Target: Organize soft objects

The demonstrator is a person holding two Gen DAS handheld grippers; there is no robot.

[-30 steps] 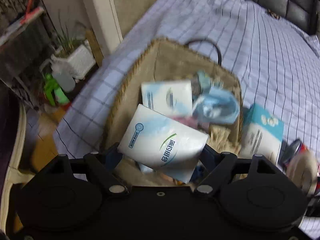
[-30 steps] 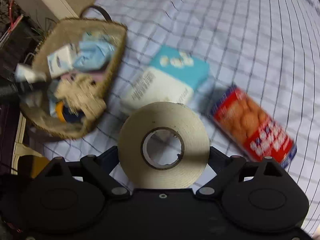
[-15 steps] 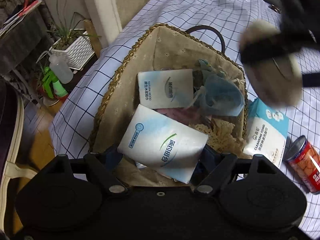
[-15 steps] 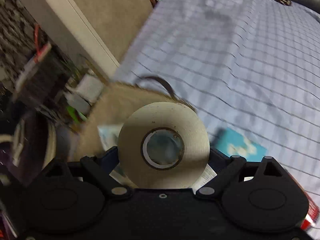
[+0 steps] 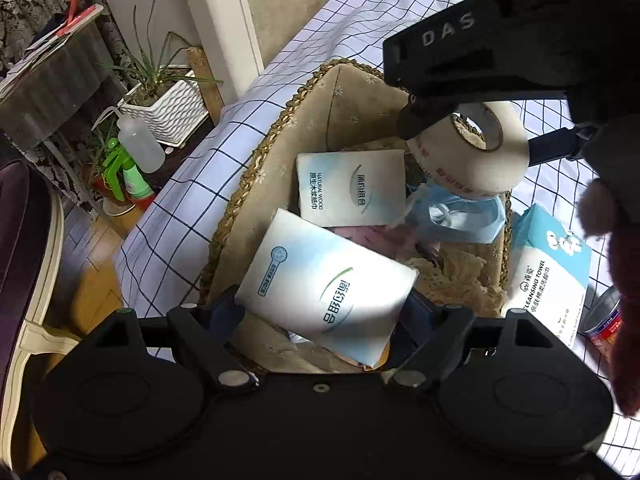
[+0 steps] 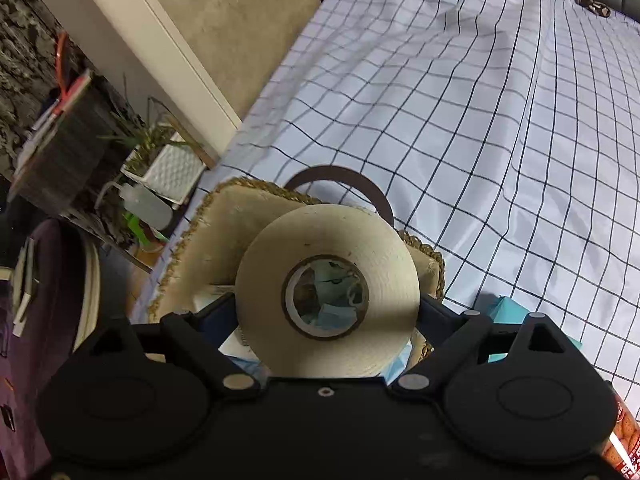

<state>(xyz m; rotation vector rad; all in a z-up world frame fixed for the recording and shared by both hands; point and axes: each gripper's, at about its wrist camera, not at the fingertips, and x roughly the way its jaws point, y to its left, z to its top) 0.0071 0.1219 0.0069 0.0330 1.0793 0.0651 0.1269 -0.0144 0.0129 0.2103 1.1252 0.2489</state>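
Note:
A woven basket point(image 5: 248, 176) with cloth lining sits on the checked bedsheet; it also shows in the right wrist view point(image 6: 224, 240). My left gripper point(image 5: 326, 312) is shut on a white tissue pack point(image 5: 328, 284) above the basket's near side. My right gripper point(image 6: 326, 312) is shut on a beige tape roll point(image 6: 332, 240) and holds it over the basket's far right part; that roll also shows in the left wrist view point(image 5: 472, 160). Inside the basket lie a second tissue pack point(image 5: 350, 188), a blue face mask point(image 5: 460, 216) and lace cloth point(image 5: 460, 276).
A cleansing towel pack point(image 5: 548, 264) and a red can point(image 5: 604, 320) lie on the sheet right of the basket. The bed's left edge drops to a floor with a white planter point(image 5: 168, 108), a spray bottle point(image 5: 132, 176) and a clear bottle point(image 5: 140, 144).
My right gripper has carried the tape roll from above the bedsheet to over the basket, lower than half a second ago. My left gripper has stayed over the basket with the tissue pack.

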